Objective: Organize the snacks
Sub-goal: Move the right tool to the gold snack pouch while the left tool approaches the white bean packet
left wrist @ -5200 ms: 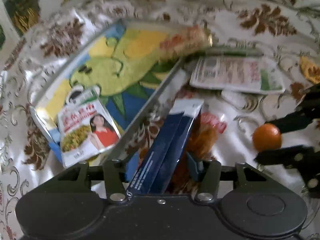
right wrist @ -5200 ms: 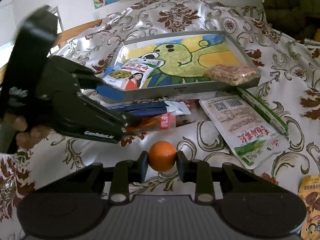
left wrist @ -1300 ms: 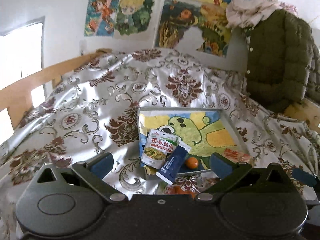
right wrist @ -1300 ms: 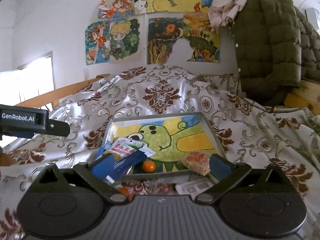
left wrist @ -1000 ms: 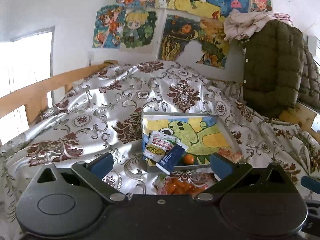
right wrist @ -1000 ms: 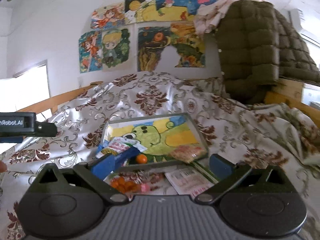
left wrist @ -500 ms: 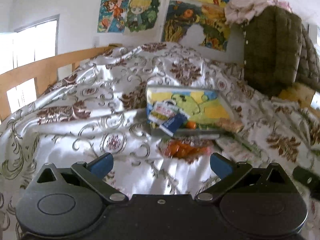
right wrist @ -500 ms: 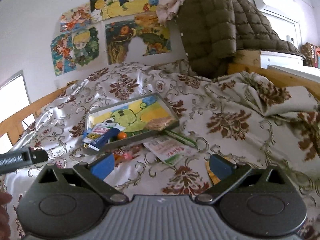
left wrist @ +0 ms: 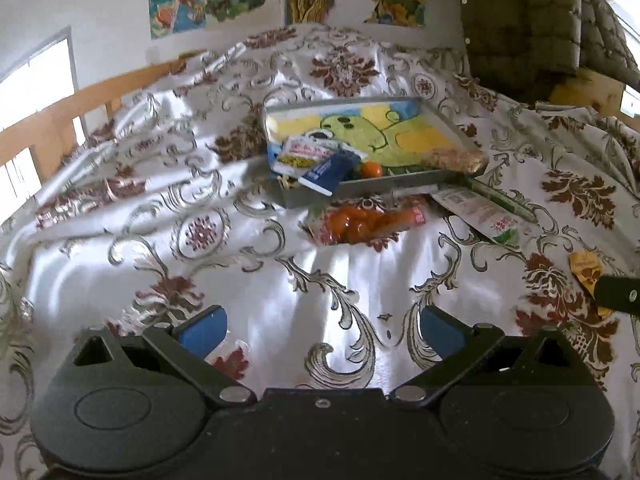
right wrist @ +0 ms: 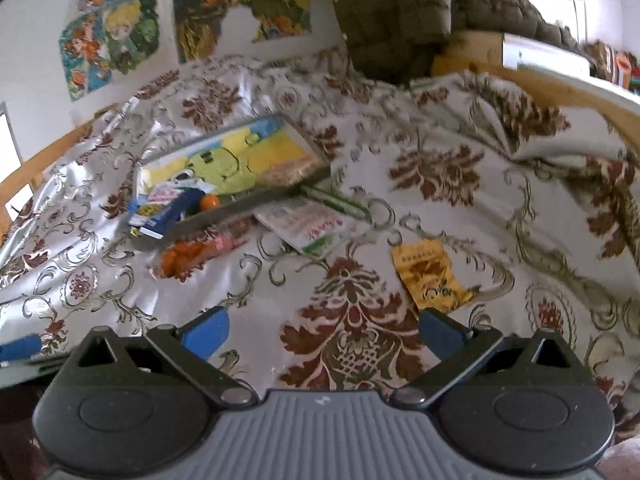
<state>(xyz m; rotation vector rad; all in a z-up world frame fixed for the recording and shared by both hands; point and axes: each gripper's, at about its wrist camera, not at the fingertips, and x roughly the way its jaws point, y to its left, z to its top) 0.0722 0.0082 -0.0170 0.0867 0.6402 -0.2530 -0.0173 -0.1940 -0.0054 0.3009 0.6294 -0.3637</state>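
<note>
Both grippers are hanging low over the patterned bedspread (left wrist: pixel 248 280), and neither is carrying anything. The left gripper (left wrist: pixel 322 330) is holding its blue pads wide apart with only fabric showing between them; the right gripper (right wrist: pixel 324 332) is doing the same, jaws spread and empty.

Up ahead the tray (left wrist: pixel 400 182) with the green cartoon picture is sitting on the bed, well away from both tools. Inside it, at the near left corner, a white snack pouch (left wrist: pixel 302 152) is lying under a dark blue packet (left wrist: pixel 328 172) that is poking out over the tray's front rim. Just beside that packet a small orange (left wrist: pixel 370 169) is resting, and a clear bag of brown snacks (left wrist: pixel 450 158) is lying in the near right corner.

Outside the tray, more is waiting — a bag of orange pieces (left wrist: pixel 356 222) is lying just in front of the rim, a white-and-green packet (right wrist: pixel 316 230) and a green stick pack (right wrist: pixel 336 200) are lying to its right, and a yellow packet (right wrist: pixel 430 276) is lying nearest the right gripper, just beyond its right fingertip.
</note>
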